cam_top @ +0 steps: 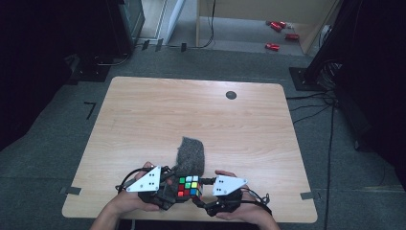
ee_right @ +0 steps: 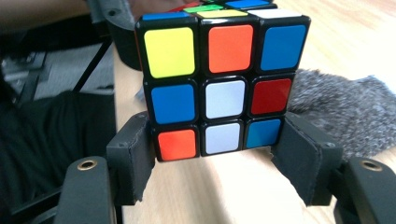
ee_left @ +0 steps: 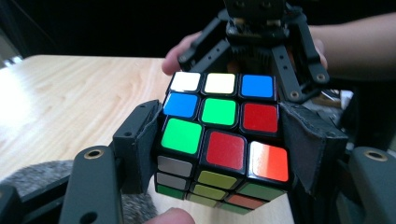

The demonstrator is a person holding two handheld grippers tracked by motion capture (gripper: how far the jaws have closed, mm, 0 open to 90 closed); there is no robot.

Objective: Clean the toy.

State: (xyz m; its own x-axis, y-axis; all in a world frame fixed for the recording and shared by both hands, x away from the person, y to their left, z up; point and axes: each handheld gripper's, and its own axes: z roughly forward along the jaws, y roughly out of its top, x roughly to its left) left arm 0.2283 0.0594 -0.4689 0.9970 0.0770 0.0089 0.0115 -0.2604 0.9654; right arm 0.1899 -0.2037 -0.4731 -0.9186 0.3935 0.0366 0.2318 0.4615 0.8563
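Multicoloured puzzle cube (cam_top: 188, 186) sits at the table's (cam_top: 143, 120) near edge, between my two grippers, just in front of the grey felt cloth (cam_top: 190, 154). Left gripper (ee_left: 219, 154) clamps its layer on both sides. Right gripper (ee_right: 219, 161) brackets the bottom row; I cannot tell if its pads press. No legible writing. Cube tilted.

Bare forearms guide two black two-jaw grippers, left (cam_top: 168, 188) and right (cam_top: 205, 188), each topped by a grey triangular plate, trailing black cables.
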